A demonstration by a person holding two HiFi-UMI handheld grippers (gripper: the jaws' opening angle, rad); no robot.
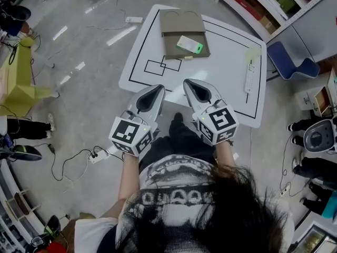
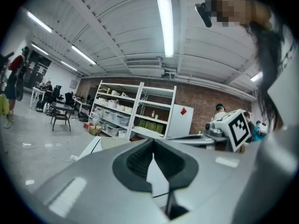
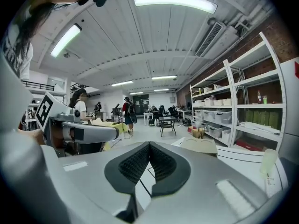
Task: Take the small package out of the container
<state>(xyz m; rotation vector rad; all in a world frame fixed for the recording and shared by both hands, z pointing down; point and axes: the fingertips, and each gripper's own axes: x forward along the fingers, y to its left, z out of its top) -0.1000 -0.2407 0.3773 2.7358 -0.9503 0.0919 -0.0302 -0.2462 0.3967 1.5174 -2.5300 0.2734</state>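
A flat tan container [image 1: 182,33] lies at the far end of the white table [image 1: 226,73]. On its lid rests a small white package with a green end [image 1: 189,44]. My left gripper [image 1: 158,89] and right gripper [image 1: 188,83] hover side by side over the table's near edge, well short of the container. Both point toward it. The left gripper [image 2: 153,143] has its tips together with nothing between them. The right gripper [image 3: 149,144] is shut and empty too. In the right gripper view the container [image 3: 198,145] shows ahead, slightly right.
A long white object [image 1: 250,73] lies near the table's right edge. Black lines and small rectangles [image 1: 163,66] are marked on the tabletop. Shelves [image 1: 263,4] and a blue seat [image 1: 290,62] stand to the right. Cables and a power strip [image 1: 97,155] lie on the floor.
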